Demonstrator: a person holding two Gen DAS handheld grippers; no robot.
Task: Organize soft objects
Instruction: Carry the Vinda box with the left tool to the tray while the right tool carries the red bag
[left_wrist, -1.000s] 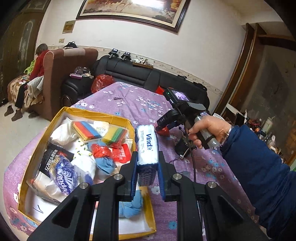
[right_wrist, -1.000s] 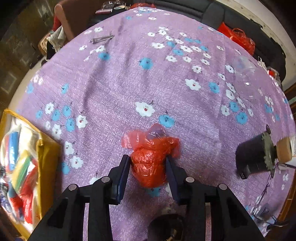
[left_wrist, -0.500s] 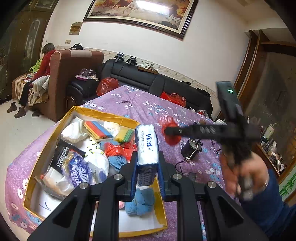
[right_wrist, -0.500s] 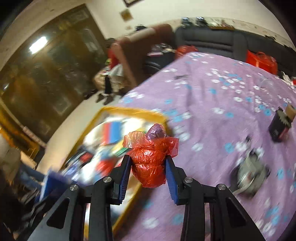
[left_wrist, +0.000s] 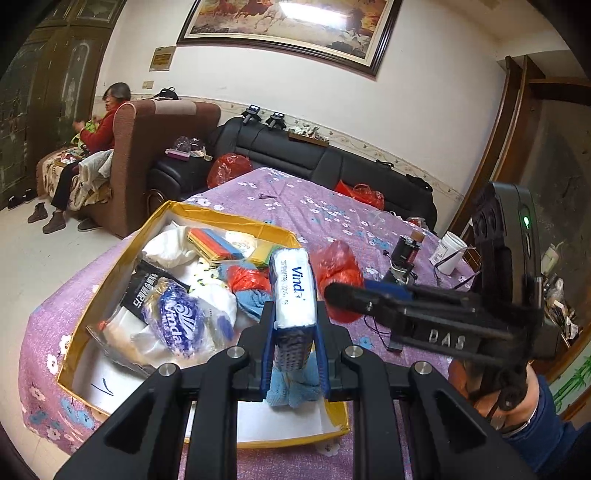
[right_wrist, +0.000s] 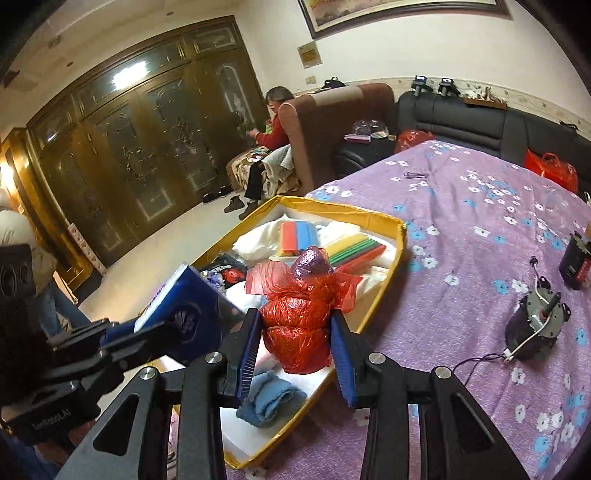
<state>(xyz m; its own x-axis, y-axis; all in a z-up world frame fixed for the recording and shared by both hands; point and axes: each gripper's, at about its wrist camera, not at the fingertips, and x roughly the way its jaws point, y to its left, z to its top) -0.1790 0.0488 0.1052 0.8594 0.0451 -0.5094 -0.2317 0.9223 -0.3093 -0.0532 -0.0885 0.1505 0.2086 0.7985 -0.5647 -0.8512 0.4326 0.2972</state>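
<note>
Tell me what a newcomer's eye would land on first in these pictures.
Likely the red plastic bundle, squeezed between the right gripper fingers just above the near corner of the yellow box. Next, the white Vinda tissue pack clamped in the left gripper over the same box, which is crowded with bags, coloured packs and a blue cloth. All sit on a purple flowered tablecloth.
</note>
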